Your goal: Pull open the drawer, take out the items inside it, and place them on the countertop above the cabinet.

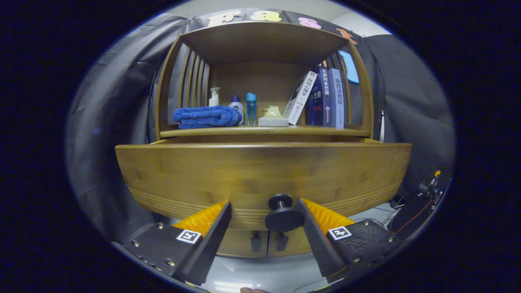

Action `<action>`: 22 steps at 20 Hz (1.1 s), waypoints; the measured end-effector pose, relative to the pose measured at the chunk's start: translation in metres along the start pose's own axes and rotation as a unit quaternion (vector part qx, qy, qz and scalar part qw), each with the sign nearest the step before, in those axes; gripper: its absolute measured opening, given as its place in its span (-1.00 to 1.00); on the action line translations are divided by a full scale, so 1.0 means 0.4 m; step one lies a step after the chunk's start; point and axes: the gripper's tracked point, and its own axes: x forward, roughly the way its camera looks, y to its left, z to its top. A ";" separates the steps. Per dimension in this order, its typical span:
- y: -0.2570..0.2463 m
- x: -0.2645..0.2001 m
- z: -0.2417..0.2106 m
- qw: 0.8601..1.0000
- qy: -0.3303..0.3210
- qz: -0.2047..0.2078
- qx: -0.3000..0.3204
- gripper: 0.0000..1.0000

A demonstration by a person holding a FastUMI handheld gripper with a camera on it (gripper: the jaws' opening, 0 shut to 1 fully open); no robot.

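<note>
The wooden drawer [260,171] of a small cabinet stands pulled out toward me, its front panel wide across the view; its inside is hidden behind the front panel. A round black knob [283,211] sticks out of the drawer front low down. My gripper [263,207] is open, its fingers spread wide. The knob sits between the fingertips, close against the right finger [313,219] and apart from the left finger [215,221]. Above the drawer runs the wooden countertop [264,131].
On the countertop lie a folded blue towel [206,116], a pump bottle [214,97], two small bottles [251,108], a pale soap dish [273,117] and several books [321,97] leaning at the right. Cabinet doors with small handles [268,242] sit below the drawer. Cables and gear [423,195] lie at the right.
</note>
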 end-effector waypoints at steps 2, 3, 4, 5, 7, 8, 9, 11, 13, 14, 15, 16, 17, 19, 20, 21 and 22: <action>0.002 0.019 0.001 1.000 0.003 0.001 0.000 0.96; 0.004 0.035 0.004 1.000 0.003 0.001 0.000 0.95; 0.002 0.046 0.006 1.000 0.003 0.001 0.000 0.95; 0.003 0.054 0.005 1.000 0.004 0.001 0.000 0.95; 0.007 0.075 0.010 1.000 0.006 0.000 0.003 0.95; 0.007 0.086 0.011 1.000 0.006 0.000 0.004 0.95; 0.008 0.093 0.014 1.000 0.007 0.000 0.002 0.95; 0.008 0.114 0.017 1.000 0.010 -0.001 0.004 0.95; 0.009 0.135 0.022 1.000 0.013 0.000 0.002 0.95; 0.011 0.145 0.024 1.000 0.015 0.000 0.001 0.96; 0.013 0.158 0.025 1.000 0.018 -0.001 0.000 0.96; 0.012 0.168 0.027 1.000 0.019 0.000 -0.001 0.95; 0.015 0.178 0.029 1.000 0.022 0.000 -0.002 0.95; 0.014 0.199 0.035 1.000 0.025 -0.001 -0.001 0.96; 0.016 0.207 0.037 1.000 0.025 -0.001 -0.001 0.96; 0.016 0.215 0.038 1.000 0.026 -0.001 -0.001 0.96; 0.016 0.222 0.041 1.000 0.025 0.000 -0.002 0.95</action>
